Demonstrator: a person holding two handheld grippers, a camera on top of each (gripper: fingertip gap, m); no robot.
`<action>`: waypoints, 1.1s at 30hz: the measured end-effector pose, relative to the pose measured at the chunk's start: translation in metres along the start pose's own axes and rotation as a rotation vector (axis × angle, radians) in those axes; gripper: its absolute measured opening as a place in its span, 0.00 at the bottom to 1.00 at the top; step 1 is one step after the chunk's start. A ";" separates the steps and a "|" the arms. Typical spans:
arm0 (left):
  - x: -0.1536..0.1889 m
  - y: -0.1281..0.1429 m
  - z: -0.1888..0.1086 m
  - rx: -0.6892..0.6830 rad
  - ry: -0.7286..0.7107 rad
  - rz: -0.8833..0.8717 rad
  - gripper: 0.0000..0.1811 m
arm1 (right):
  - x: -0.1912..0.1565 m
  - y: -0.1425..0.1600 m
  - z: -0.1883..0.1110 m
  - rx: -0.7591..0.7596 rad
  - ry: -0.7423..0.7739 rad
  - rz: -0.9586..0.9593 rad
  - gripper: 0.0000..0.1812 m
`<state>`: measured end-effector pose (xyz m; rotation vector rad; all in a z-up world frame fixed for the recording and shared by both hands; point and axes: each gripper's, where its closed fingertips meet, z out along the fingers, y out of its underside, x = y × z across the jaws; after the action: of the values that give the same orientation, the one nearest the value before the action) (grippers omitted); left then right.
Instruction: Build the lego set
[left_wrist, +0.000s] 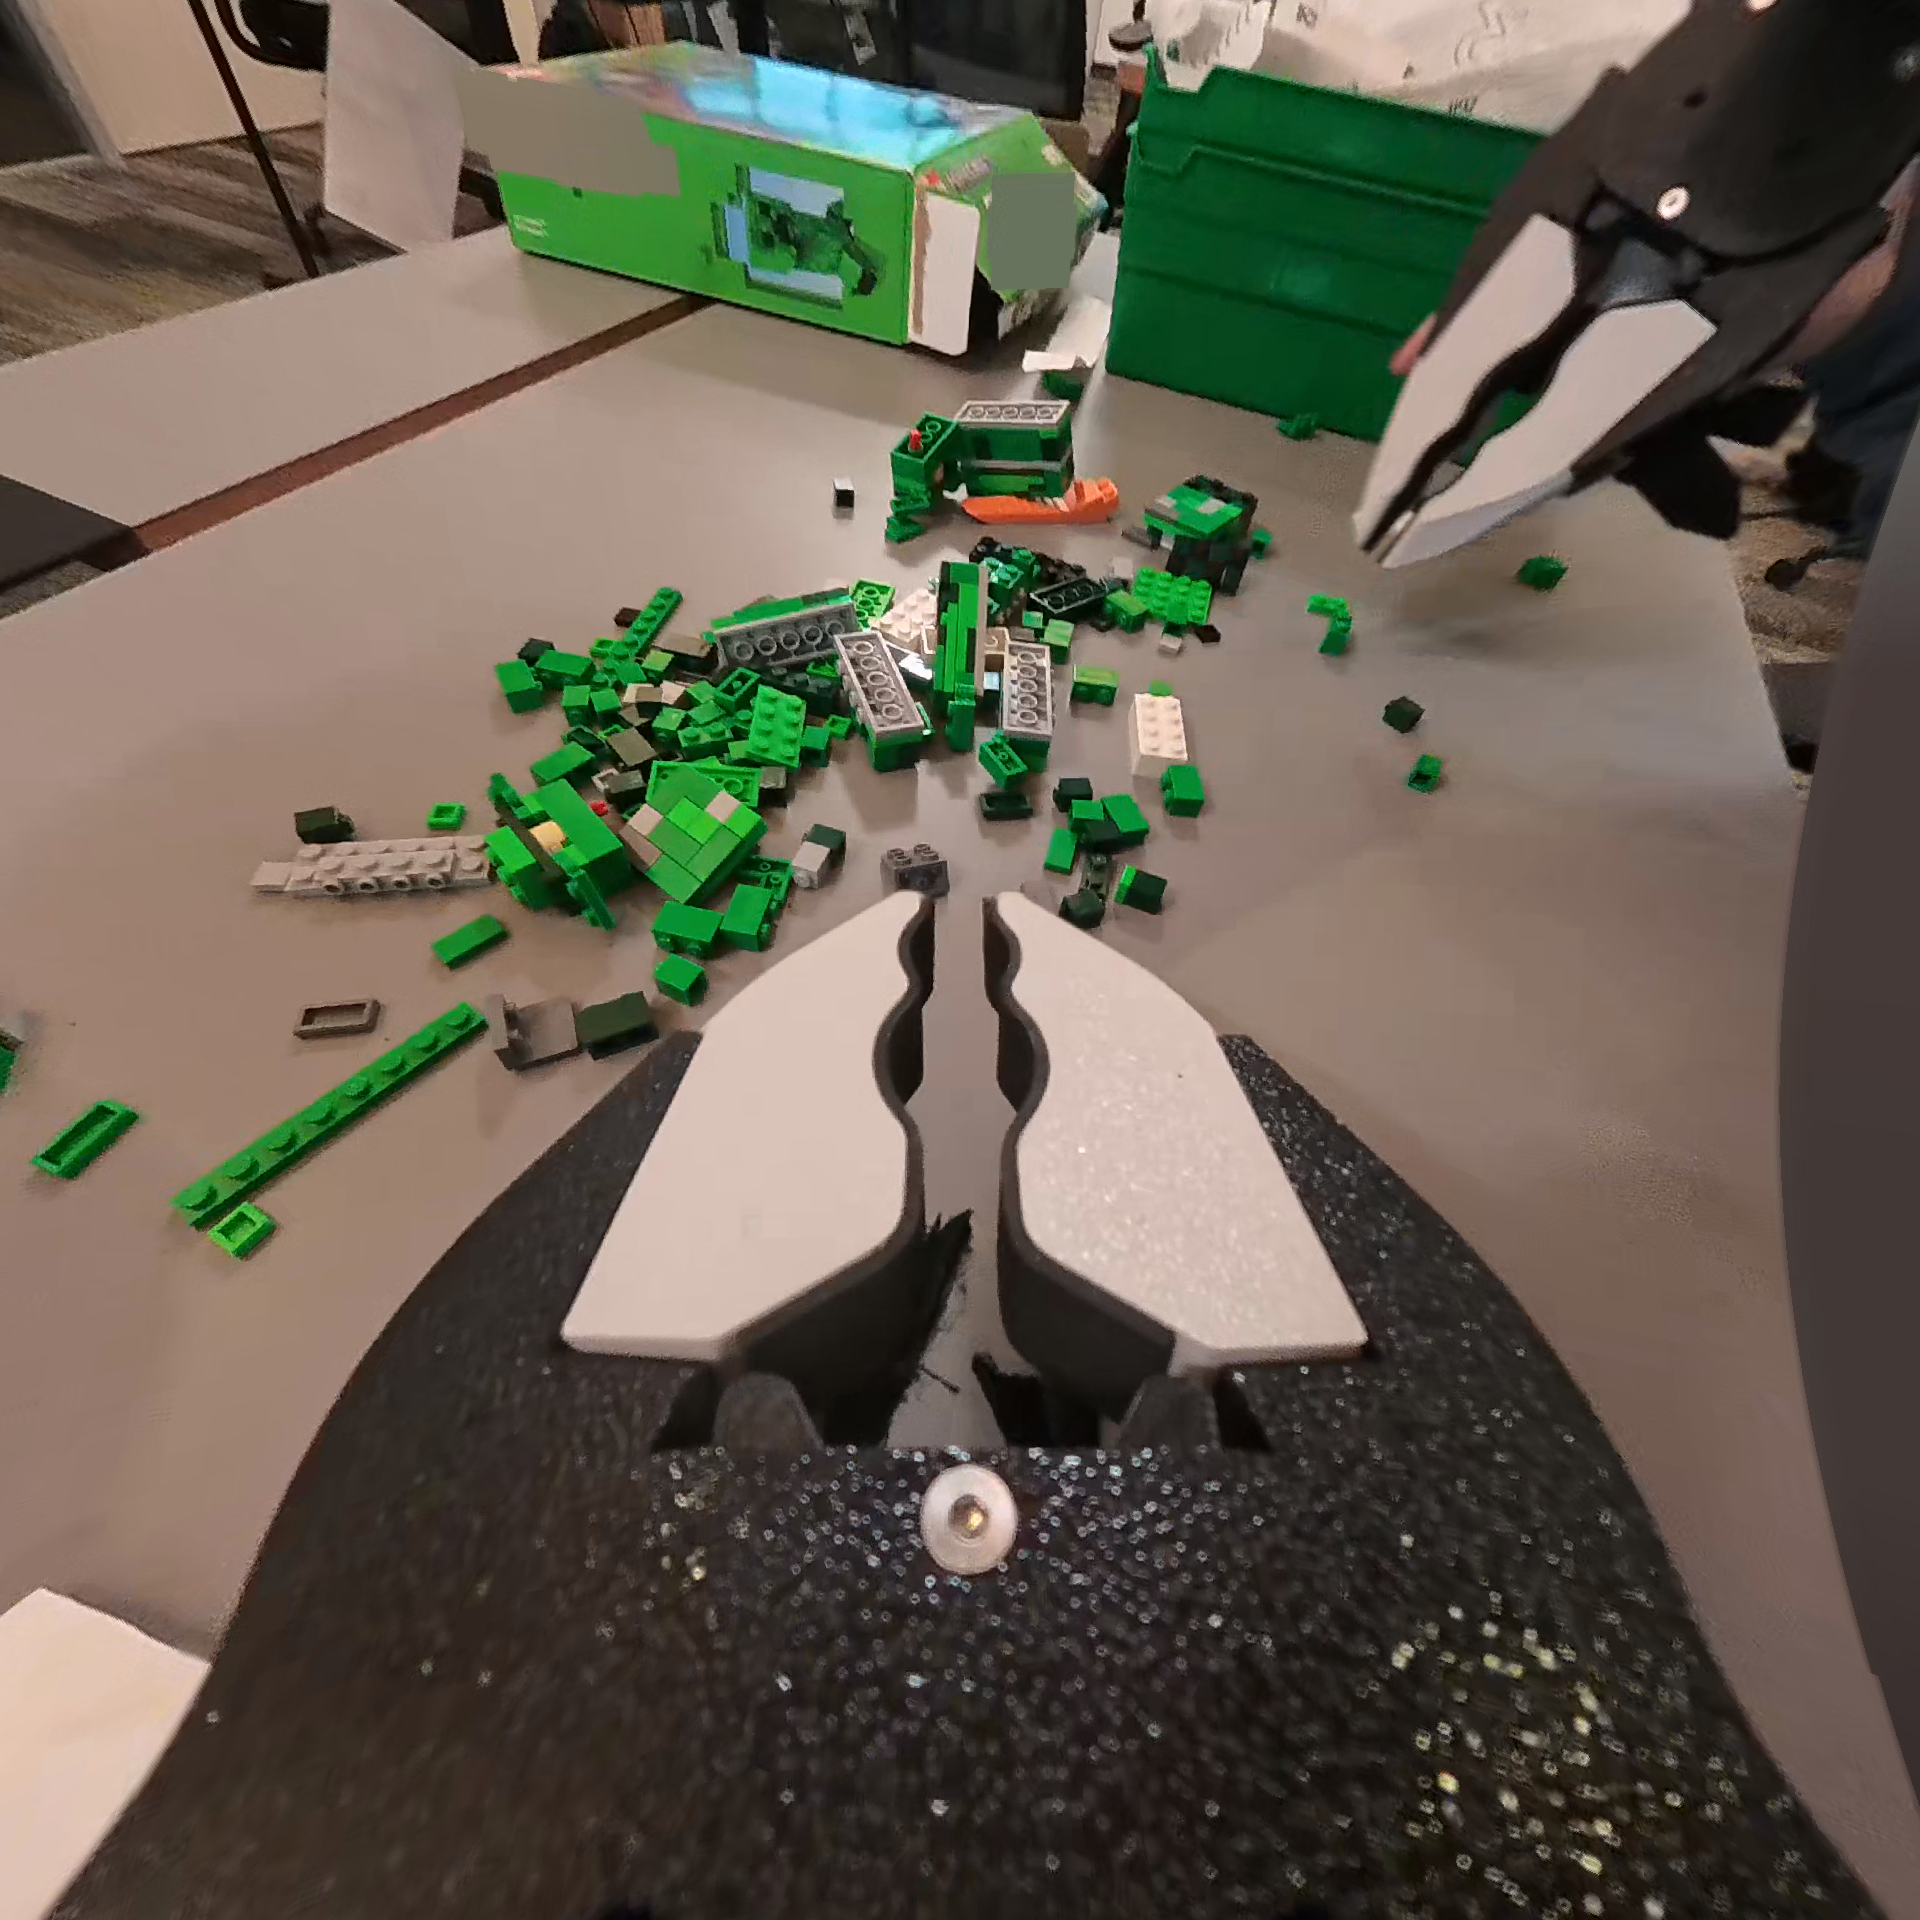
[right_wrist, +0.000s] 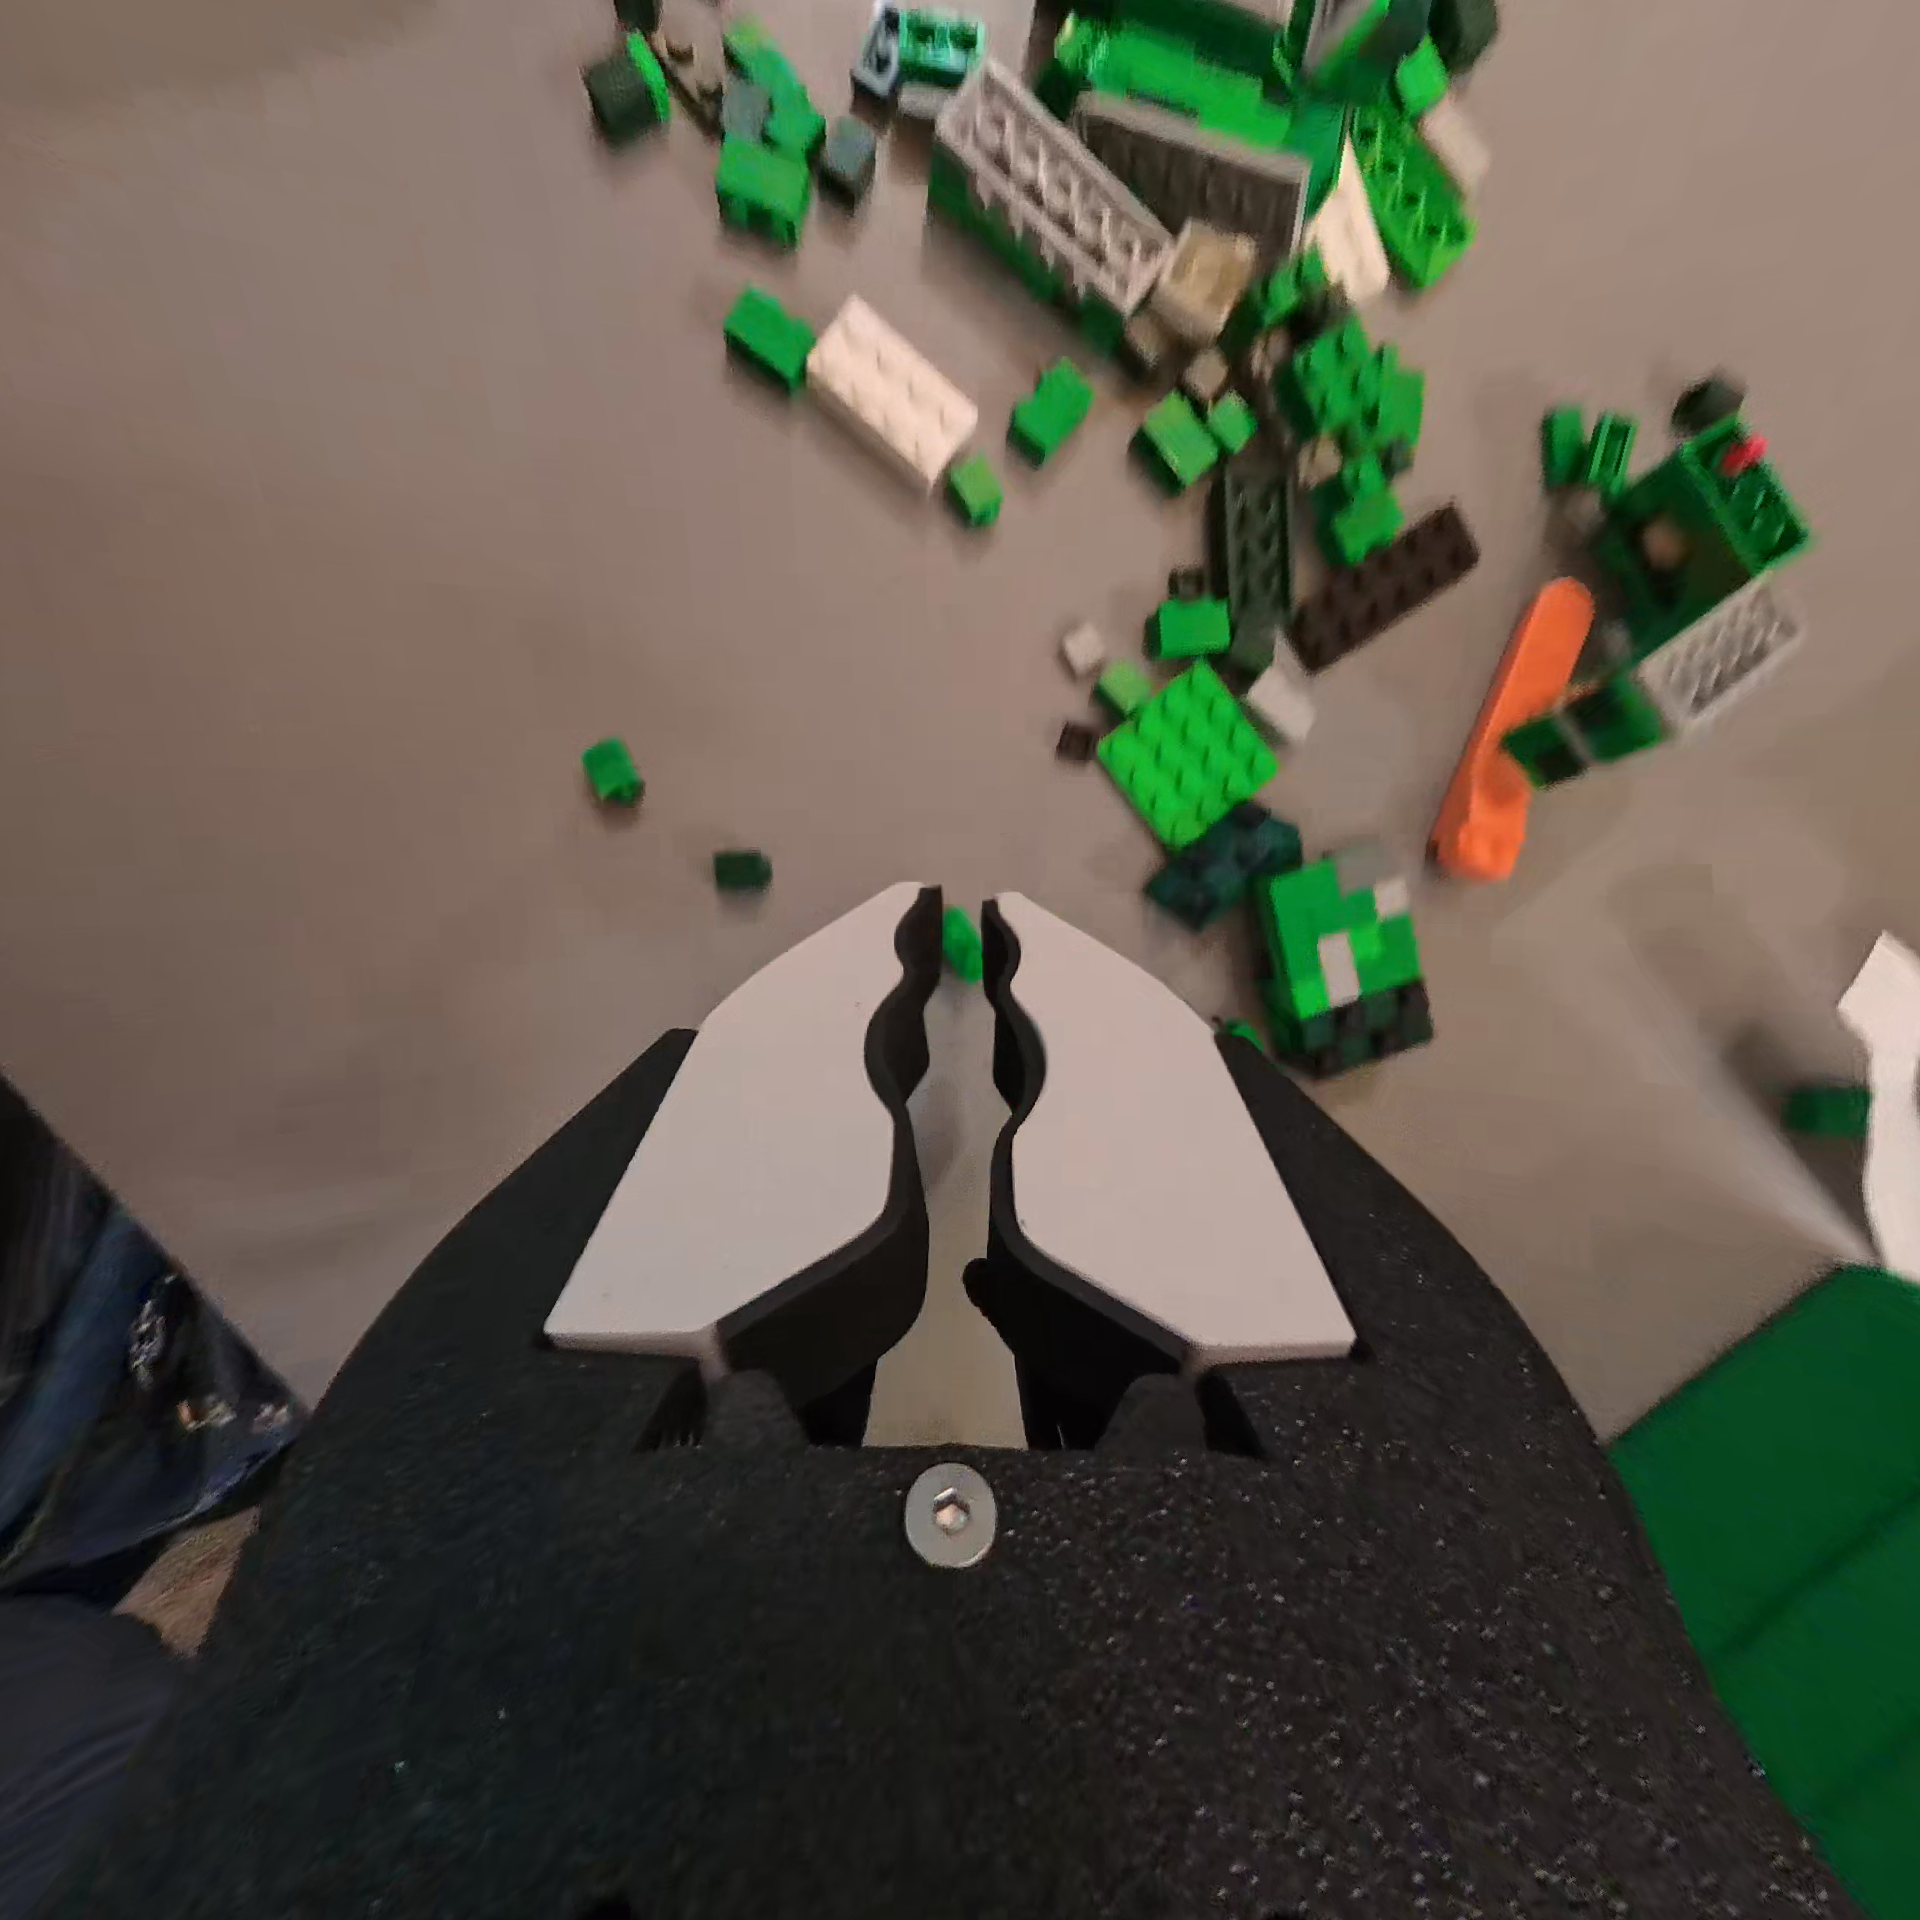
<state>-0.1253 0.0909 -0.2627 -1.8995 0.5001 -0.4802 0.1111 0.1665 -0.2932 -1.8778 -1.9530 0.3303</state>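
Loose green, grey and white Lego bricks lie in a pile on the grey table. A partly built green model lies by an orange piece, with a green cube-like head beside them. My left gripper is low, almost shut and empty, just behind a dark grey brick. My right gripper hovers above the table's right side, almost shut and empty. In the right wrist view its tips frame a small green brick lying on the table below. A white brick lies further ahead.
The green Lego box lies on its side at the back, next to a green bin that also shows in the right wrist view. A long green plate lies front left. The table's edge runs along the right.
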 end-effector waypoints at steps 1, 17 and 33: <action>-0.001 -0.001 0.000 0.009 -0.005 -0.003 0.04 | -0.004 0.007 -0.002 0.002 -0.019 0.016 0.03; -0.002 -0.027 -0.005 0.328 -0.032 -0.048 0.04 | 0.046 -0.001 0.015 0.231 0.172 0.142 0.01; -0.014 -0.025 -0.005 0.310 -0.119 -0.051 0.05 | 0.063 0.023 0.012 0.115 0.208 0.180 0.06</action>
<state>-0.1369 0.1032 -0.2392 -1.6336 0.2806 -0.4470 0.1257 0.2313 -0.3055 -1.9326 -1.6018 0.2801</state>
